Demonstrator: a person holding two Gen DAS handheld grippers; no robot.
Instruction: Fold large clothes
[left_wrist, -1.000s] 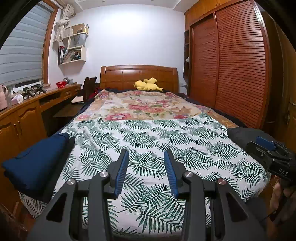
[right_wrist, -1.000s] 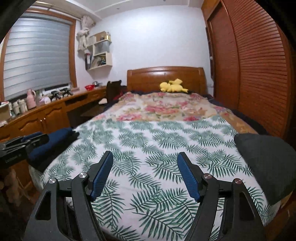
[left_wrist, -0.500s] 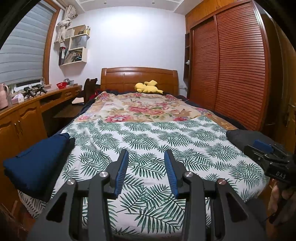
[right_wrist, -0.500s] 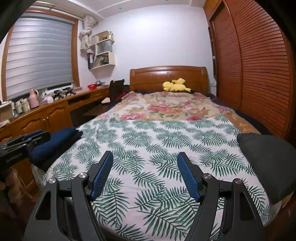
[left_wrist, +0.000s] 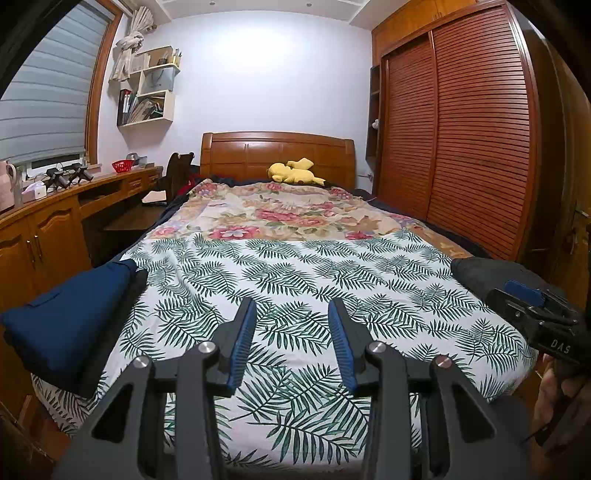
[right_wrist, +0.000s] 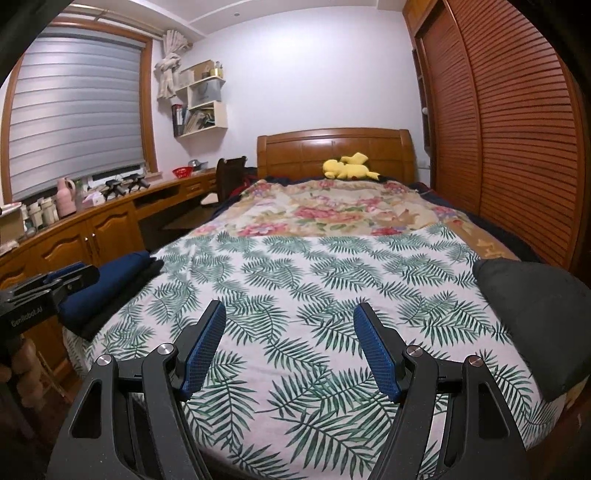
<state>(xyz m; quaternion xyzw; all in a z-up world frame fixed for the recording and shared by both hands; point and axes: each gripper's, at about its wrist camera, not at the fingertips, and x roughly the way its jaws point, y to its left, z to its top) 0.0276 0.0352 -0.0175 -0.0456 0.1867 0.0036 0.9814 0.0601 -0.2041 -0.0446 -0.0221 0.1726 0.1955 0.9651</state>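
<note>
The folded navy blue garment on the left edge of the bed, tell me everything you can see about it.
The folded navy blue garment is a thick, smooth-looking cloth bundle, folded flat with a rounded fold at its far end. It lies on top of a black folded piece that shows along its inner side, and both rest on the white palm-leaf bedspread at the bed's left edge near the foot. A faint seam line crosses its top. Neither gripper touches it.

Black frames, silver screws, blue ribbed fingers (left_wrist: 242, 339).
</note>
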